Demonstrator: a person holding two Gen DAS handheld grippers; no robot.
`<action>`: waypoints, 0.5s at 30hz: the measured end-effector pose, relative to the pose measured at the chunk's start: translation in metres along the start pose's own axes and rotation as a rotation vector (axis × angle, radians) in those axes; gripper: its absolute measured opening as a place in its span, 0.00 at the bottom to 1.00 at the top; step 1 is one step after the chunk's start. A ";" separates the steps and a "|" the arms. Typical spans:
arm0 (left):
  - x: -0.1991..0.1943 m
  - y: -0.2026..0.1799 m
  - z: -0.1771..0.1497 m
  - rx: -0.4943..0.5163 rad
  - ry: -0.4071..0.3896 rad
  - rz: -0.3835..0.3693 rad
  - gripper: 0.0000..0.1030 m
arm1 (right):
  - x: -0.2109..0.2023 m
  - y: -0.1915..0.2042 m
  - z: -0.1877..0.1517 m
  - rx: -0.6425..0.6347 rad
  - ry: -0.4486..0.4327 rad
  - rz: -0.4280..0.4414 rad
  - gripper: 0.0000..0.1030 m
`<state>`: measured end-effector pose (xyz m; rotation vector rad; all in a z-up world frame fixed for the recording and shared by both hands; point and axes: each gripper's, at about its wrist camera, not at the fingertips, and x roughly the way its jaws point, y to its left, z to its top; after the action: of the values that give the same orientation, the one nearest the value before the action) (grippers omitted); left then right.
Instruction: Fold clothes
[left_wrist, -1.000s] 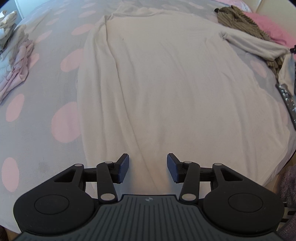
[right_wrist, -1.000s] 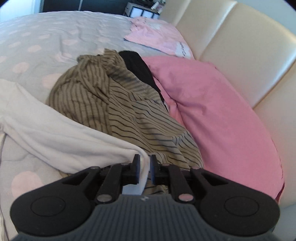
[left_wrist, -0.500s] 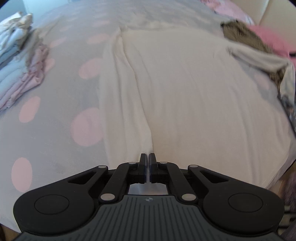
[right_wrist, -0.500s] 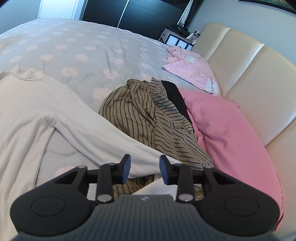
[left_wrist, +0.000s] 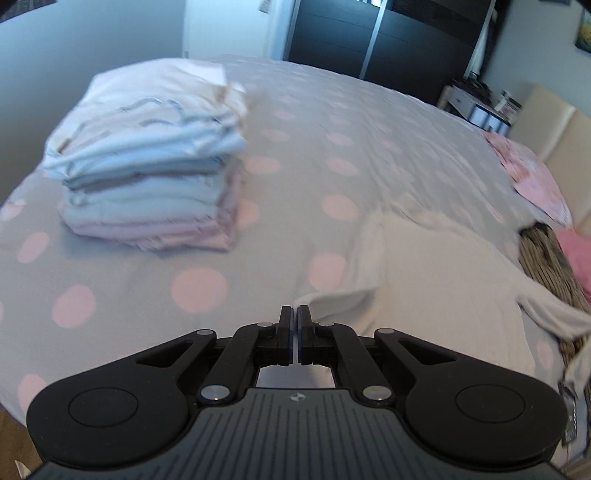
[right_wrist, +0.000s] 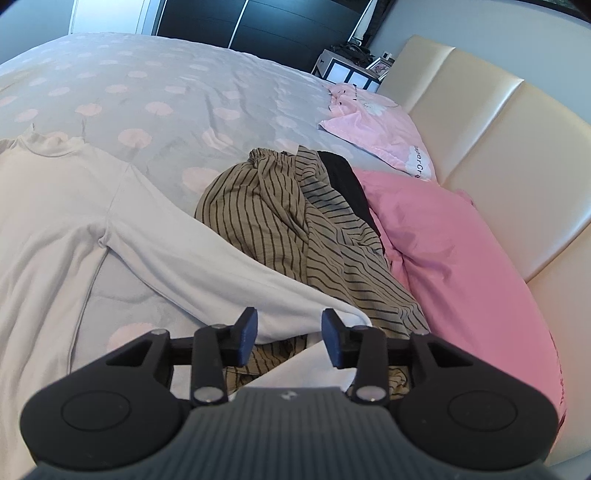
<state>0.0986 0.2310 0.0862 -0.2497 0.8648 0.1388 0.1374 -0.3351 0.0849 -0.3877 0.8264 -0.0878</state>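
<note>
A white long-sleeved shirt (right_wrist: 55, 221) lies spread on the bed, its sleeve (right_wrist: 221, 266) stretched out to the right over a striped garment. In the left wrist view the shirt (left_wrist: 443, 295) is to the right, and a raised fold of its edge runs up to my left gripper (left_wrist: 294, 314), which is shut on it above the bed. My right gripper (right_wrist: 290, 321) hovers over the sleeve's cuff (right_wrist: 343, 310). Its jaws are opening, and the cuff lies below and between the fingers without the pads pressing on it.
A tall stack of folded clothes (left_wrist: 147, 166) stands on the spotted grey bedcover (left_wrist: 332, 147) to the left. An olive striped garment (right_wrist: 280, 221) and a black one are heaped beside a pink pillow (right_wrist: 461, 277). The cream headboard (right_wrist: 498, 147) is at the right, with a nightstand (left_wrist: 476, 107) beyond.
My left gripper shut on the shirt's edge, then rose and swung left, bringing the folded stack into view. My right gripper let go of the sleeve cuff, drew back and opened.
</note>
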 end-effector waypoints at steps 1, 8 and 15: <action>0.003 0.006 0.008 -0.011 -0.008 0.019 0.00 | 0.002 0.001 0.000 -0.004 0.004 -0.002 0.42; 0.031 0.062 0.048 -0.165 -0.085 0.131 0.00 | 0.016 0.009 0.002 -0.030 0.043 -0.012 0.42; 0.049 0.117 0.056 -0.316 -0.116 0.226 0.00 | 0.033 0.021 0.005 -0.062 0.076 -0.007 0.42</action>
<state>0.1452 0.3597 0.0642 -0.4345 0.7517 0.4983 0.1618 -0.3210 0.0572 -0.4480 0.9039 -0.0838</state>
